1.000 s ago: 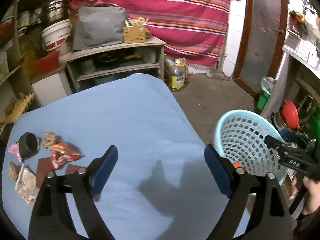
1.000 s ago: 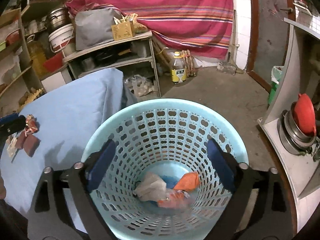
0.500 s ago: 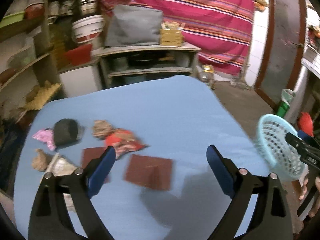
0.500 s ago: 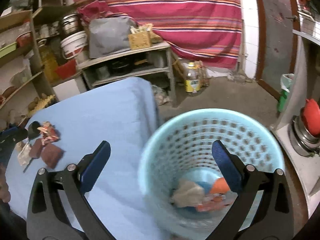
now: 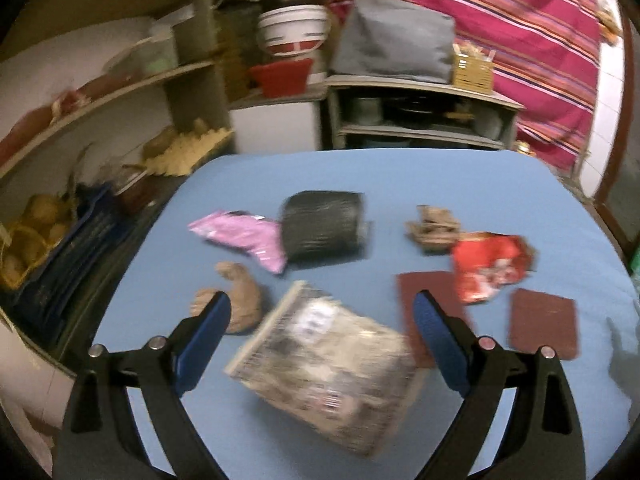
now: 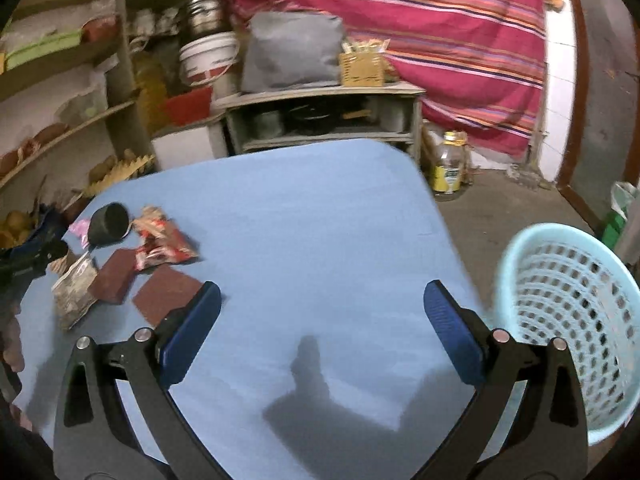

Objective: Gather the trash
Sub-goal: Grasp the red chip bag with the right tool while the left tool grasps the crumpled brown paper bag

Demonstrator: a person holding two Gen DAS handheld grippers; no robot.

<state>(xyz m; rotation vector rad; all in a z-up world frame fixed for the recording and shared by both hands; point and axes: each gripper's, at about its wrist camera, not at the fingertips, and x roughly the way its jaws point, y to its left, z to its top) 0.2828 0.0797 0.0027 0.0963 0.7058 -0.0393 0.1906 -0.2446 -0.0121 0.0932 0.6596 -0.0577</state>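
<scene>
Left wrist view: our left claw (image 5: pixel 318 330) gapes wide, empty, low over a clear printed wrapper (image 5: pixel 324 368) on the blue table (image 5: pixel 400 184).
Right wrist view: our right claw (image 6: pixel 322 322) spread wide, empty, above bare table.
Trash basket (image 6: pixel 568 312): off table's right edge.

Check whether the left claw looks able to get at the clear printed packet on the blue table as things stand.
Probably yes. The left claw is open and empty, and the clear printed packet lies flat between its fingers with nothing on top. The brown crumpled scrap and a maroon square lie close alongside.
</scene>
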